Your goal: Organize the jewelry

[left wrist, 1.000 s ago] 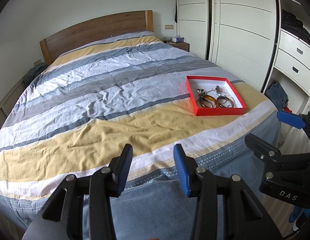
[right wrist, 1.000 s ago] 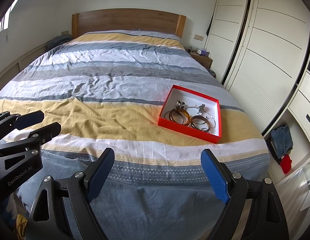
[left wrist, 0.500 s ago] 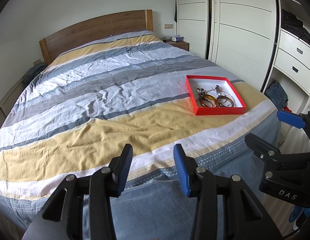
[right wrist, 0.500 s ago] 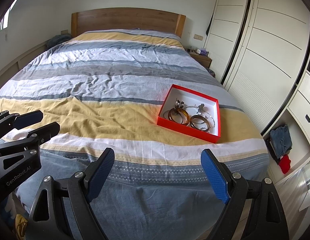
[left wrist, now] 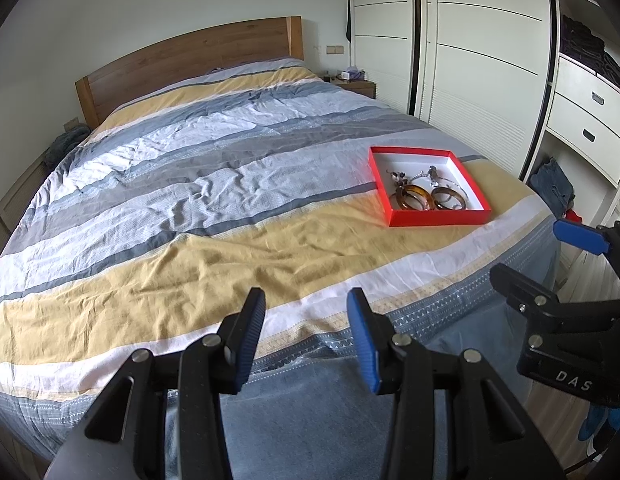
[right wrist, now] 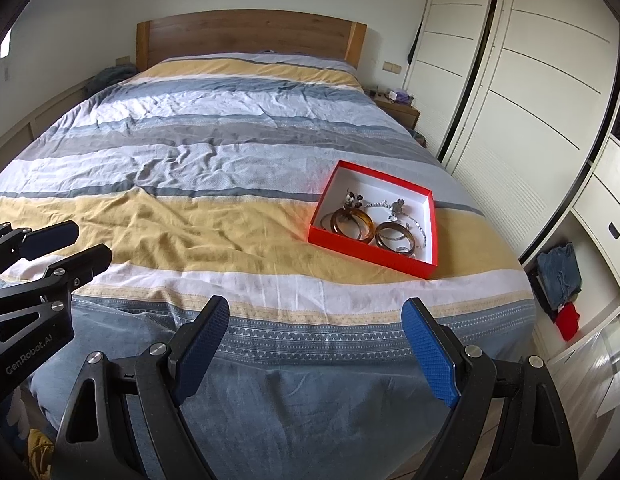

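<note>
Red jewelry box (right wrist: 372, 254) on bed (right wrist: 214, 216), well beyond empty right fingers (right wrist: 430, 354).

Soft, even daylight fills both views, bright enough to show the creases in the bedspread (left wrist: 198, 184) and the grain of the headboard (right wrist: 250, 34), with only faint shadows in the folds and a slight sheen on the wardrobe doors (right wrist: 542, 92). The fisheye lens bends straight lines hard toward the edges, so the wardrobe panels curve, and black vignetting cuts off all four corners. Focus is sharp throughout with no motion blur, though the red box (left wrist: 434, 216) looks oversaturated and glows a little at its rim.
</note>
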Demonstrator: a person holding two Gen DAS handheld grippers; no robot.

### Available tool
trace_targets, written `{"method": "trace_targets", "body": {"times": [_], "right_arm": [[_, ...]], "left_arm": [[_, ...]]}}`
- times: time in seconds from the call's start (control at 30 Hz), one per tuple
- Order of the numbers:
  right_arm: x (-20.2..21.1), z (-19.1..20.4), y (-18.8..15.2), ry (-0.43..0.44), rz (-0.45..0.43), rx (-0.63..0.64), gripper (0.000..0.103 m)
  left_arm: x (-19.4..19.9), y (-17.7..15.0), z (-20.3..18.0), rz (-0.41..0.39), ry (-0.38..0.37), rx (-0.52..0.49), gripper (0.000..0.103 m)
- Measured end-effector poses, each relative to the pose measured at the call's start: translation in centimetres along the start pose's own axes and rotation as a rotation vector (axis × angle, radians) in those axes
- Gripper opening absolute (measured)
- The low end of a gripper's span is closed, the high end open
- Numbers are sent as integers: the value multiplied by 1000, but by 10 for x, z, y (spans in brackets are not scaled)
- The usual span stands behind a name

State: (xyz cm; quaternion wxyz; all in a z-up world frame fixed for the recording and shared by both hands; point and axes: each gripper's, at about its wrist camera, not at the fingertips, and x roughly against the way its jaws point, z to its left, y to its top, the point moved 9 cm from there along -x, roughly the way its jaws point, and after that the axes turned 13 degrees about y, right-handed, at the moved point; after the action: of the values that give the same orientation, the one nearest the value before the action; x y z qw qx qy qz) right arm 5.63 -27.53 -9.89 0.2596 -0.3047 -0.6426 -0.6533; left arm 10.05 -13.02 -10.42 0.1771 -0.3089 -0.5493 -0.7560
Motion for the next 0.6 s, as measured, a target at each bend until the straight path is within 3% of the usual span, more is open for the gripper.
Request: {"method": "trace_targets", "body": {"times": [0.6], "right_arm": [[-5,-3,-4,6,23,-14,87]], "left_arm": [[-5,-11,-2,14,3,-6,40]]}}
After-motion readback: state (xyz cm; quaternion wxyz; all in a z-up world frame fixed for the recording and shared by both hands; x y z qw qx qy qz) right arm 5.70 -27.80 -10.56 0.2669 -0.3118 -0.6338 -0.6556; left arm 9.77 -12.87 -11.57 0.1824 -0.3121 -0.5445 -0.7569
